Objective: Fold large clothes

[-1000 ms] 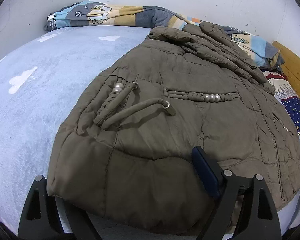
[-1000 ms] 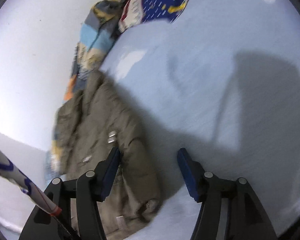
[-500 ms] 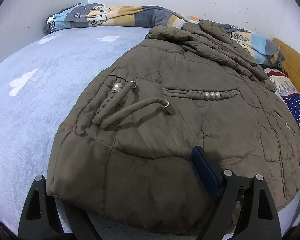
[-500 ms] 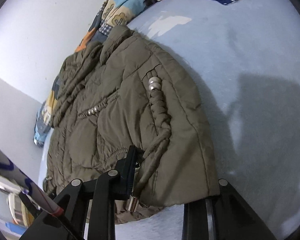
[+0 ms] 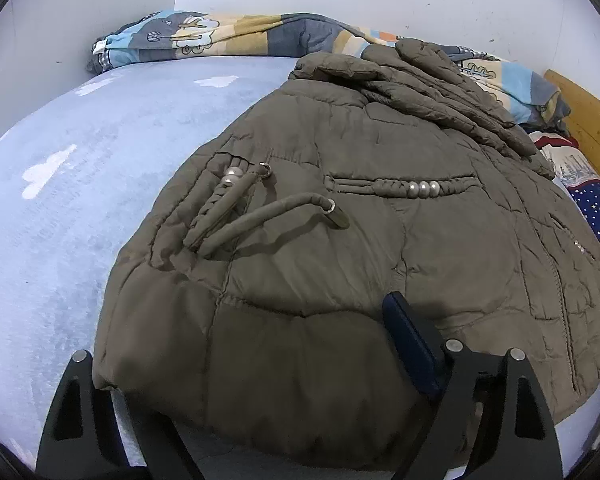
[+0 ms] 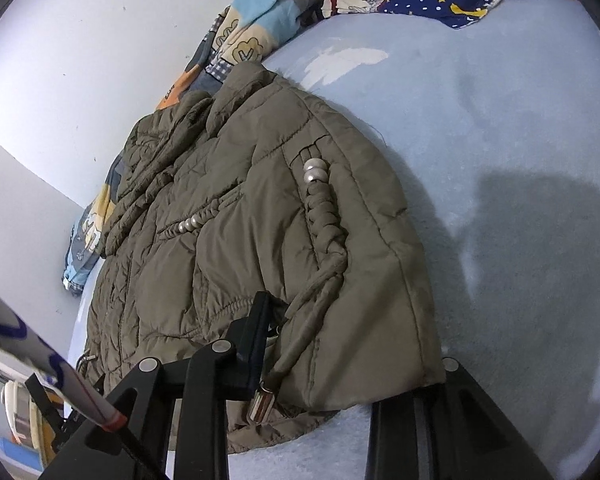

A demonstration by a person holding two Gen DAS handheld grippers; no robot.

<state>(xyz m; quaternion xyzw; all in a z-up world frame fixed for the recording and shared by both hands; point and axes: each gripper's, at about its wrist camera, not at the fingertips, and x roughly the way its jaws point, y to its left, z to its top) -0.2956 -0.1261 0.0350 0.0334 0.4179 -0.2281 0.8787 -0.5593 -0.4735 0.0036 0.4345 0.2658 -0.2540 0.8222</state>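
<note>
— What had the right gripper (image 6: pixel 352 336) got?

— The near corner of the olive jacket (image 6: pixel 228 240), low in its frame. Its jaws had just been closing. One finger lay on top of the padding and the other went in under the hem, so the corner was pinched between them. The under pad was hidden by cloth, so the squeeze is my reading.

— And the left gripper (image 5: pixel 236 332)?

— Apart, wide. Its fingers straddled the other end of the same hem at the bottom of the frame. The blue pad rested over the padding, and I saw no dent in it.

— Why both on the hem?

— Probably to lift that edge evenly and carry it toward the collar, which lay at the top of both views.

— Where did the jacket lie?

— Spread flat on the pale blue bed (image 6: pixel 500 120), front up. A drawstring (image 6: pixel 300 344) trailed loose near the pinched corner. A patterned quilt (image 5: pixel 220 36) was bunched along the wall beyond the collar.
</note>
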